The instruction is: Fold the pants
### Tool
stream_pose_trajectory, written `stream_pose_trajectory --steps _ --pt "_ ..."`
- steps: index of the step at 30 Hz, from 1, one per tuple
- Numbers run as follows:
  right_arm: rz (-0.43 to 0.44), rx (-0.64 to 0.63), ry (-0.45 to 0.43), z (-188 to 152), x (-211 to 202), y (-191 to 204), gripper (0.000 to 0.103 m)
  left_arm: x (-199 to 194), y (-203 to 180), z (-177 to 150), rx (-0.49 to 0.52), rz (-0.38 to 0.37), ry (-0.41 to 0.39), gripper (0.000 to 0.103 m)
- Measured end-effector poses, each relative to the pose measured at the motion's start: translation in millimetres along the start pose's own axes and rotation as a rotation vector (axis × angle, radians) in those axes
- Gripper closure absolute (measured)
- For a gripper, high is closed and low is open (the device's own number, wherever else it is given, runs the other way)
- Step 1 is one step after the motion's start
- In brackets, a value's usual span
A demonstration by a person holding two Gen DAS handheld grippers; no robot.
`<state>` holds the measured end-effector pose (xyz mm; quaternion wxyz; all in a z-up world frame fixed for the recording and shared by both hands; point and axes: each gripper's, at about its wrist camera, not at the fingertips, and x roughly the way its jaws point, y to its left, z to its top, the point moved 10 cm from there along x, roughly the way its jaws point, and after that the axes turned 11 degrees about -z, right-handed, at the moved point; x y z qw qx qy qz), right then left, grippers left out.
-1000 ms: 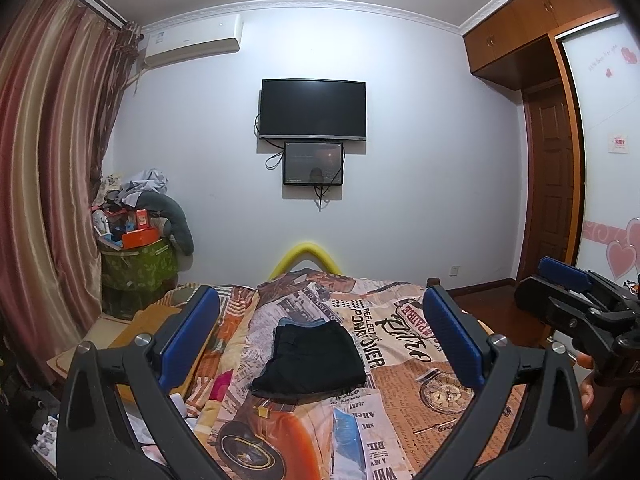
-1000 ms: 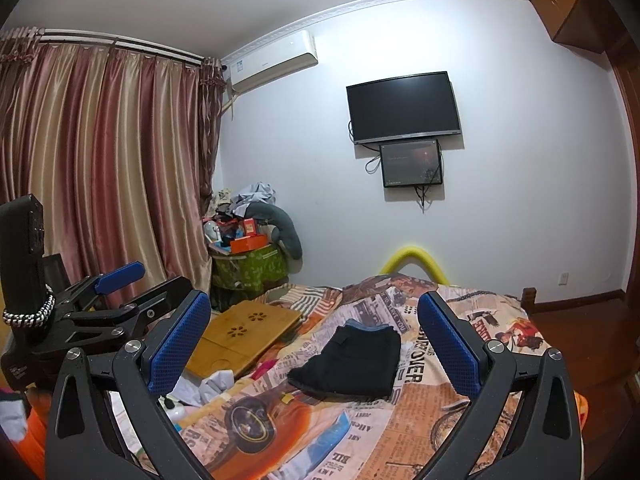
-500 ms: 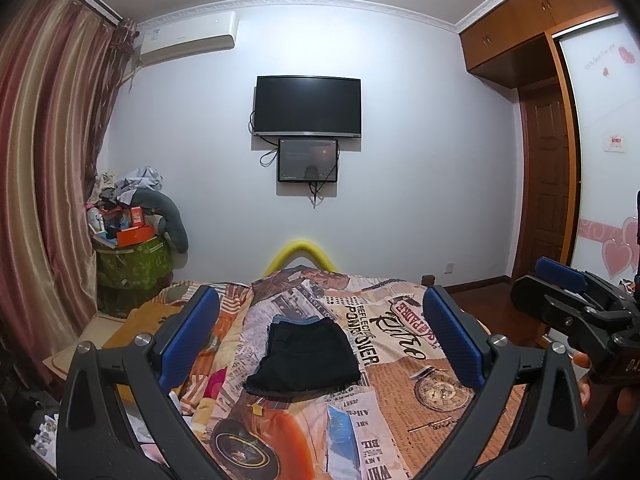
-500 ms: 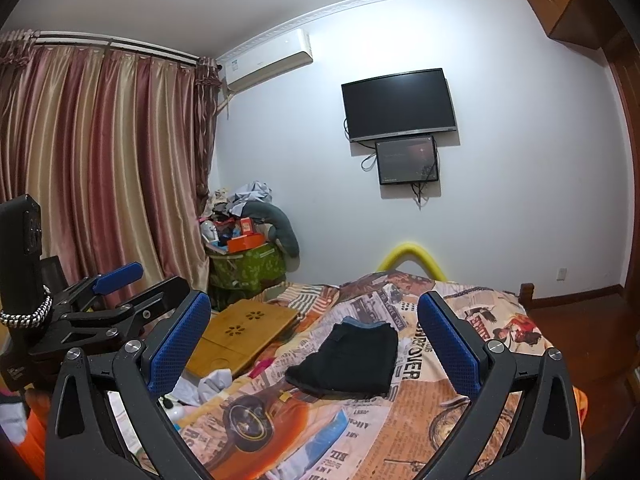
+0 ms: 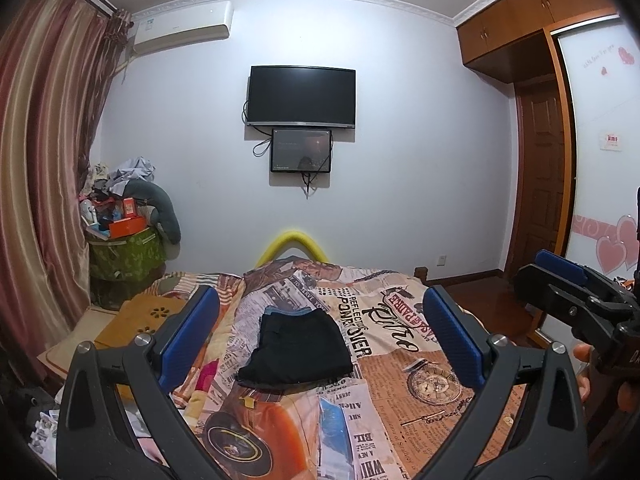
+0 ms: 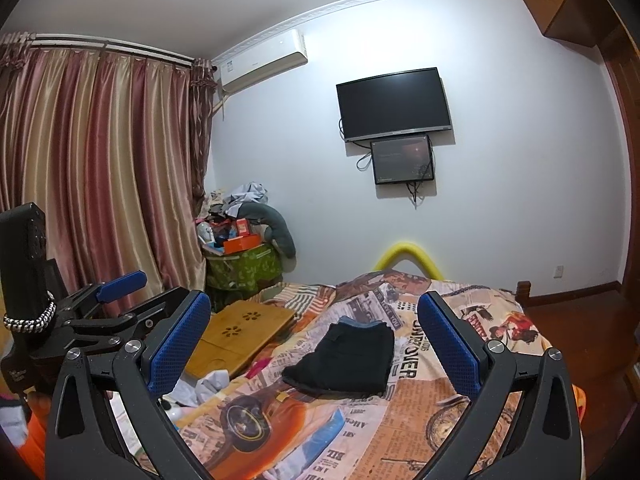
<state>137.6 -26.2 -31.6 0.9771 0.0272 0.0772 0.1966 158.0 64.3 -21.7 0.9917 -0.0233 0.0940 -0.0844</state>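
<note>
Both claws are held level above the near end of the bed, jaws spread wide and empty: the left gripper [image 5: 318, 340] and the right gripper [image 6: 314, 342]. Folded black pants [image 5: 298, 350] are seen lying at twelve o'clock on the newspaper-print bedspread [image 5: 400, 320], well apart from both.

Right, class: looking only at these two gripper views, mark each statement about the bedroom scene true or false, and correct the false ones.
1. The black pants lie folded on the bed. True.
2. The left gripper holds the pants. False: its jaws are open, with nothing held.
3. The television is showing a picture. False: its screen is dark.
4. The right gripper has open jaws. True.
5. A wooden lap tray lies beside the pants. True.
</note>
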Motion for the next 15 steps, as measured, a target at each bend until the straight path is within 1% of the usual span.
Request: stream_pose_trajectory --steps 15 --pt "-0.008 0.008 0.008 -3.4 1.6 -5.2 0.0 8.1 7.9 -9.3 -0.028 -0.006 0.026 0.0"
